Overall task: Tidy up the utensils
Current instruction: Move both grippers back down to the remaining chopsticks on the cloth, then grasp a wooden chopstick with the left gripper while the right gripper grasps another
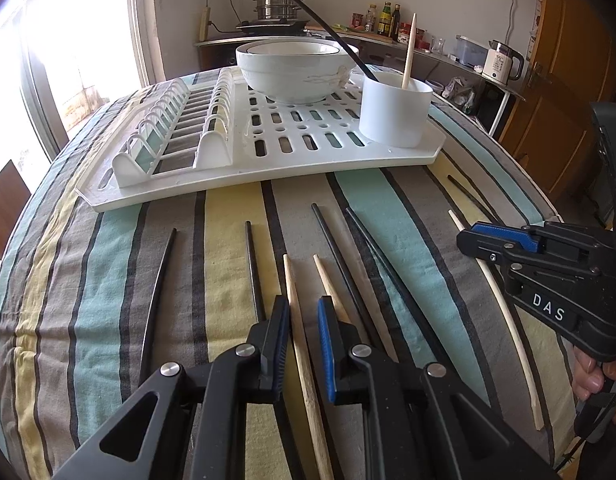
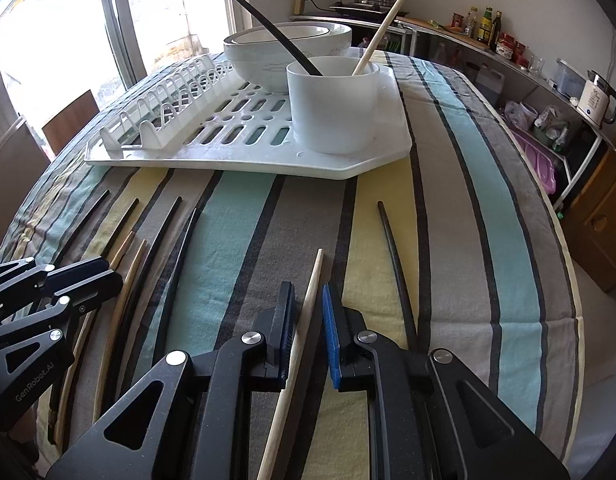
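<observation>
Several black and pale wooden chopsticks lie on the striped tablecloth. My left gripper (image 1: 304, 304) is open, its fingers either side of a wooden chopstick (image 1: 298, 320); it also shows in the right wrist view (image 2: 108, 272). My right gripper (image 2: 308, 292) is open around another wooden chopstick (image 2: 310, 300); in the left wrist view (image 1: 466, 236) it hovers over that pale chopstick (image 1: 504, 312). A white utensil cup (image 1: 394, 110) (image 2: 334, 104) on the drying rack holds one black and one wooden chopstick.
A white drying rack (image 1: 300, 140) (image 2: 212, 156) carries stacked white bowls (image 1: 296, 68) (image 2: 268, 52) behind the cup. A black chopstick (image 2: 396, 268) lies right of my right gripper. A counter with bottles and a kettle (image 1: 504, 60) stands behind the table.
</observation>
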